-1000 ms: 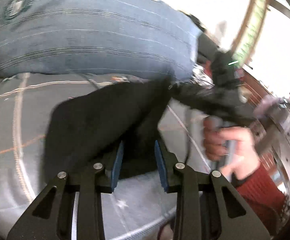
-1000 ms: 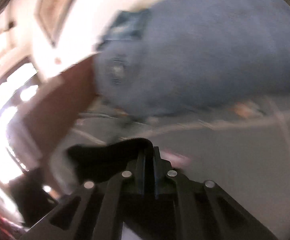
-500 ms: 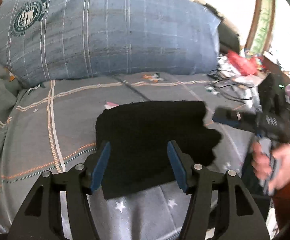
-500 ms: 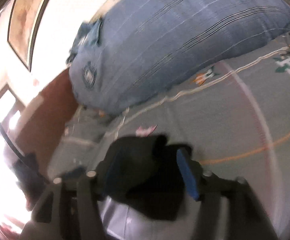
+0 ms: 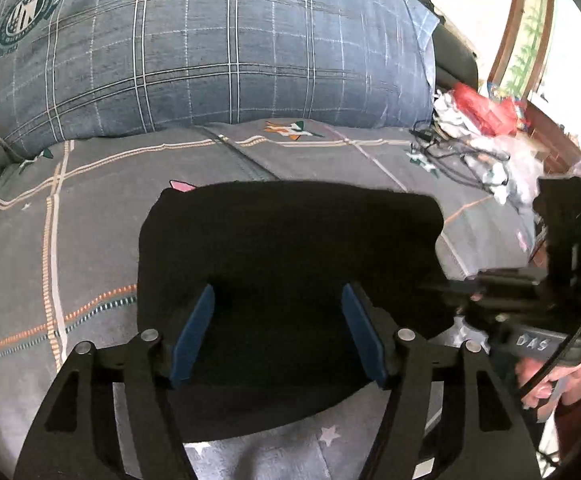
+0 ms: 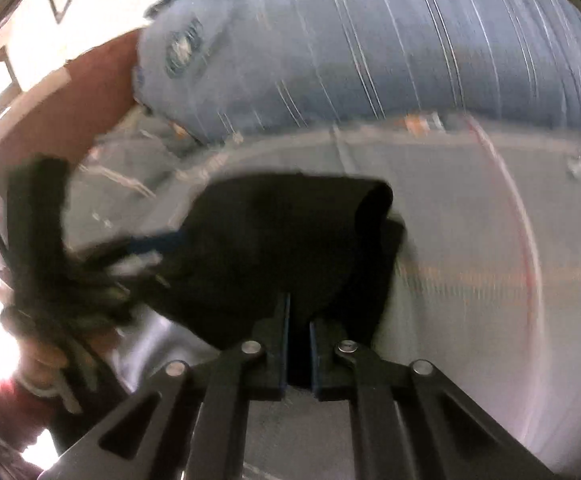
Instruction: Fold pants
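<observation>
Gone from wide half a second ago to a narrow slit at the right tool (image 6: 299, 309), with dark cloth in the gap; looks like a pinch on the near edge of the pants (image 6: 282, 240), though blur keeps that from being certain. Stands wide at the left tool (image 5: 278, 294), blue pads apart and gripping nothing, poised over the near half of the pants (image 5: 290, 240).

Lies as a compact black rectangle in the middle of the bed (image 5: 90, 208), already doubled over, with one rolled, raised lip at the far right corner in the right wrist view.

Judging by the drape: soft, light, limp, no stiffness to hold a crease unaided, not slippery on the cotton sheet and not fragile. Best taken at corners or along a folded edge, through all layers at once, so that no inner layer slides out. Calls for two well-separated holds to keep an edge straight.

Plenty of flat sheet to the left and on the far side, up to the plaid pillow (image 5: 210, 48). Less room on the right: tangle of cables (image 5: 470, 156) and clutter at the far right, near that edge of the bed. Little sheet left on the near side as well.
</observation>
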`<state>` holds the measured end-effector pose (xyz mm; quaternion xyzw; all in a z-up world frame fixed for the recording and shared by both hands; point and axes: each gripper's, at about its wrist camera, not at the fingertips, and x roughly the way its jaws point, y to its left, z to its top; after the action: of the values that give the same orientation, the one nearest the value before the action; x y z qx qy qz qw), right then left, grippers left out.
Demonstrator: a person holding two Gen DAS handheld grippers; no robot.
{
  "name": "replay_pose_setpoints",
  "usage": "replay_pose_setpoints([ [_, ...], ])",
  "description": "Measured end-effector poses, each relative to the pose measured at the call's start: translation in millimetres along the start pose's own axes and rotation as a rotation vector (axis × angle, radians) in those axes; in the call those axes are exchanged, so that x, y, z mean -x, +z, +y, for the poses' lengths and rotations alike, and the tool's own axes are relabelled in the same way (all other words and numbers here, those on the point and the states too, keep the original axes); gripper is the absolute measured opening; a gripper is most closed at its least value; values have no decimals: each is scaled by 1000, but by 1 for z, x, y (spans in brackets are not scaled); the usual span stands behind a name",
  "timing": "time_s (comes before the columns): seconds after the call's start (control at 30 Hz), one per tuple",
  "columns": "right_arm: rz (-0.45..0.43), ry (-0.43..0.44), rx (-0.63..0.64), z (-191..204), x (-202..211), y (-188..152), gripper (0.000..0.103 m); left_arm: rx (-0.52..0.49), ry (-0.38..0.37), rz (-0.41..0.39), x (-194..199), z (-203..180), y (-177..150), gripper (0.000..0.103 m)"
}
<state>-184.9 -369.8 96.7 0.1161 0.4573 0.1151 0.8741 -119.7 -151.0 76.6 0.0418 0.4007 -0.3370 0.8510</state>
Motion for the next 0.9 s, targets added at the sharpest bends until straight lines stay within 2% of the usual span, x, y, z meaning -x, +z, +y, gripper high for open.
replay_pose_setpoints([
  [0.03,-23,7,-16,-2,5,1,16,-16,18,3,0,-2,-1,68],
  [0.1,-71,14,-51,-5,18,9,22,-31,31,6,-1,-5,-1,69],
  [0.17,-137,13,-70,-8,29,20,36,-10,22,4,-1,-3,0,71],
  [0.23,-151,-5,-84,-8,23,34,48,13,18,0,-2,-2,1,73],
  [0.27,-148,-15,-84,-8,15,40,48,14,21,0,-3,-2,1,73],
  [0.3,-141,-21,-81,-8,7,45,43,12,30,0,-4,-3,1,73],
  [0.33,-128,-34,-75,-9,-2,50,15,9,36,0,-4,-4,1,73],
  [0.37,-117,-53,-71,-9,-8,54,1,6,41,2,-5,-5,1,73],
  [0.47,-125,-94,-70,-15,-16,62,1,-1,35,3,-7,-6,2,73],
  [0.6,-71,-132,-84,-24,-36,53,1,-16,56,2,-12,-9,0,75],
  [0.67,-81,-115,-101,-27,-31,50,2,-24,61,1,-12,-12,-1,78],
  [0.8,-136,-75,-128,-26,-3,46,15,-3,58,8,-10,-9,1,80],
  [0.87,-156,-60,-119,-23,10,42,31,14,65,5,-7,-7,3,80],
  [0.9,-162,-56,-109,-20,15,40,36,22,72,1,-5,-6,4,80],
])
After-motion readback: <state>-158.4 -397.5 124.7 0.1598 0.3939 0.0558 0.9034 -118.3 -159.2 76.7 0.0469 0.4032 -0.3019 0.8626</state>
